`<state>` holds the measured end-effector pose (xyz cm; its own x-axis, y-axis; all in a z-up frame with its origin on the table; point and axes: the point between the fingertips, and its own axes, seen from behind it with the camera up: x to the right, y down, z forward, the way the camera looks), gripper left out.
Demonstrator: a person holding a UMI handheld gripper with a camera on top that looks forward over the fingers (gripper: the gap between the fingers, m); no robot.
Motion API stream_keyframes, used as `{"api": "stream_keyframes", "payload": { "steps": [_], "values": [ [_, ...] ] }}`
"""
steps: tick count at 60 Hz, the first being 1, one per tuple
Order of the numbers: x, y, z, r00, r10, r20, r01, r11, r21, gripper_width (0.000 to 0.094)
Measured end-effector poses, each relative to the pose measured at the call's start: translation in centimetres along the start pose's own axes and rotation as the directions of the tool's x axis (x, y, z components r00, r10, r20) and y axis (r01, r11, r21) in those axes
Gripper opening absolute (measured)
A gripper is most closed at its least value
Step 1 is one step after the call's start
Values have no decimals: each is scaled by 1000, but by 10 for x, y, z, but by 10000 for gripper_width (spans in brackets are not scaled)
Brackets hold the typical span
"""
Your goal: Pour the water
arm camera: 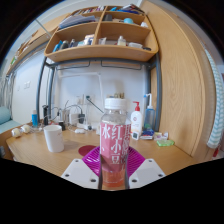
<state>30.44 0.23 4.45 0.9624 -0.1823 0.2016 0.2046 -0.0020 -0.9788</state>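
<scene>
While the tool [114, 172] points forward over the wooden worktop [40, 155], a clear plastic water bottle [114, 145] stands upright between its two fingers [82, 172], which close in on the bottle's lower part from either side; the magenta pads [93, 158] show just behind the bottle at left and right and seem to press on it, so the tool appears clamped on the bottle. That bottle has a white cap, a clear upper body and a pink label with pale lettering around its lower half, and whether its base rests on the worktop cannot be told, since the fingers hide it. Off to the left of the bottle, well apart from it, a white cup [53, 138] stands upright on the worktop. Farther back, a white bottle with a red cap [136, 121] stands near the wall to the right of the held bottle, with a slim spray or pump bottle [150, 113] just beside it. More small items crowd the back of the worktop to the left, too small to name. Above, a wooden shelf [100, 52] fixed to the wall carries a row of jars, boxes and containers on two levels. A tall wooden panel [185, 80] rises at the right side of the worktop.
</scene>
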Motion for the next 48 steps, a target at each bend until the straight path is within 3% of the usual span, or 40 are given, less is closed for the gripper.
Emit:
{"api": "stream_keyframes", "payload": {
  "steps": [12, 26, 36, 48],
  "values": [
    [-2, 0, 3, 996, -89, -1, 89, 996, -23, 301],
    [1, -23, 25, 891, -454, -25, 452, 890, -57, 301],
    [-15, -54, 47, 667, -744, -33, 743, 668, -44, 302],
    [-56, -86, 77, 265, -963, -50, 964, 265, 8, 302]
  ]
}}
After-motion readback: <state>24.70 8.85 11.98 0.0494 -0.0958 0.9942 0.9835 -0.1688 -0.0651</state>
